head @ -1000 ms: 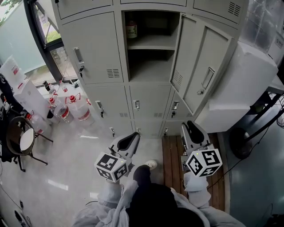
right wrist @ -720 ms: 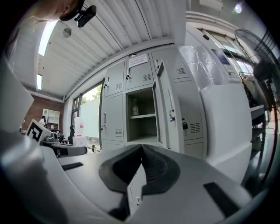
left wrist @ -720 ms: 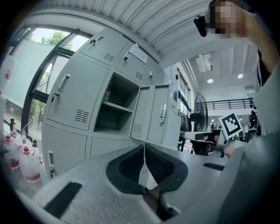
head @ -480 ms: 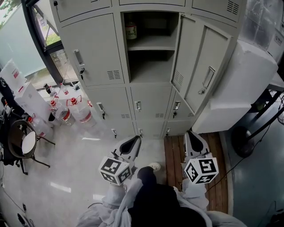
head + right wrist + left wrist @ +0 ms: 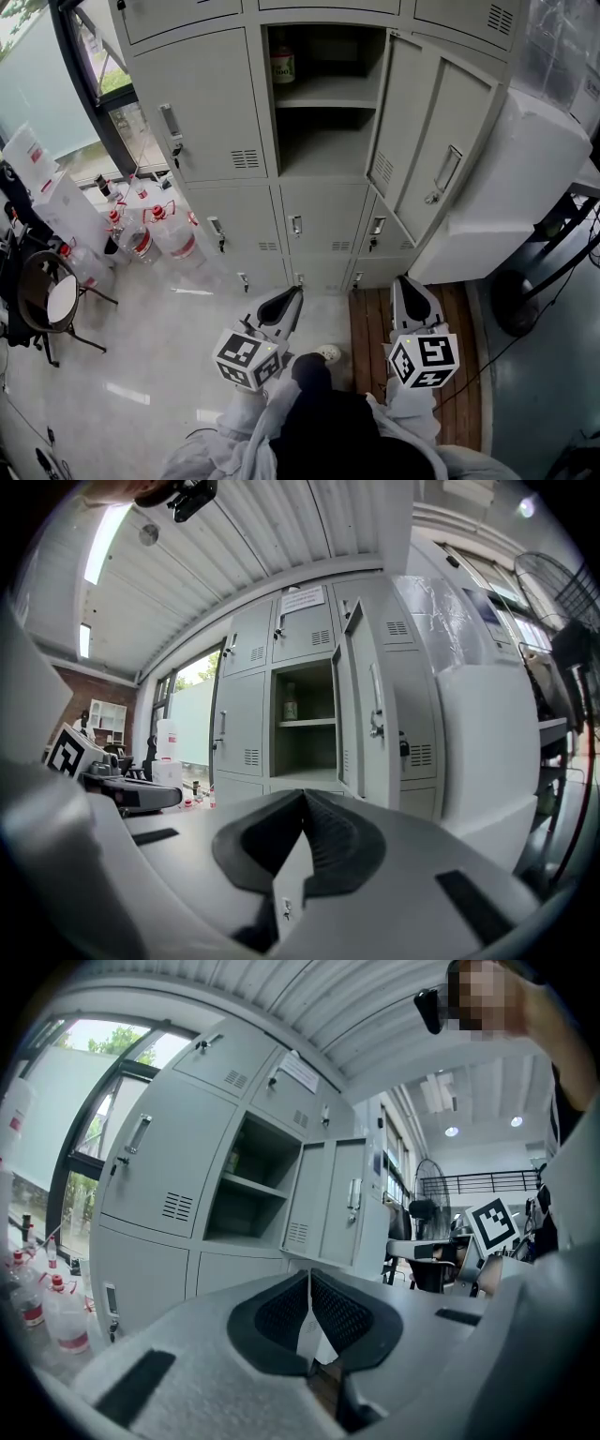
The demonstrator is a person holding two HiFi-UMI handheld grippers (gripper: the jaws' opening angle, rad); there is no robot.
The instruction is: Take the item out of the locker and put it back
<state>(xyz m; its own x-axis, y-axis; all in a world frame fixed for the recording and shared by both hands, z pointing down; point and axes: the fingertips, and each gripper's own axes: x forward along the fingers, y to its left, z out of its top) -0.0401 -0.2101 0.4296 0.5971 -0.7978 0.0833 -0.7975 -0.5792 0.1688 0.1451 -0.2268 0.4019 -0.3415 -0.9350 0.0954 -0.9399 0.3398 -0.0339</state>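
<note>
The locker bank (image 5: 216,103) fills the upper part of the head view. One locker (image 5: 323,141) in it stands open, with its door (image 5: 422,141) swung out to the right. Every other door I can see is shut.

I judge the task as barely begun, or else already finished; these views alone don't tell me which. What they do show is an opened locker, the item inside it and both tools empty. If it is the start, the whole job is left: reach in, grip, bring it out, then set it back on its shelf.

Inside the open locker a shelf (image 5: 323,92) splits the space in two. The lower part looks empty as far as I can see into it. The upper part holds one thing only, at its left rear.

On the floor to the left, well apart from the open locker, is a cluster of clear jugs (image 5: 169,230) with red caps.

My left gripper (image 5: 292,294) hangs low, near the person's body and well below the open locker. Its pads are pressed together at the tips with nothing between them, as the left gripper view confirms. My right gripper (image 5: 403,281) sits beside it on the right, also closed tight and empty.

The item is a small bottle (image 5: 282,66) with a red label. It stands upright on the upper shelf, untouched and far from both grippers.
</note>
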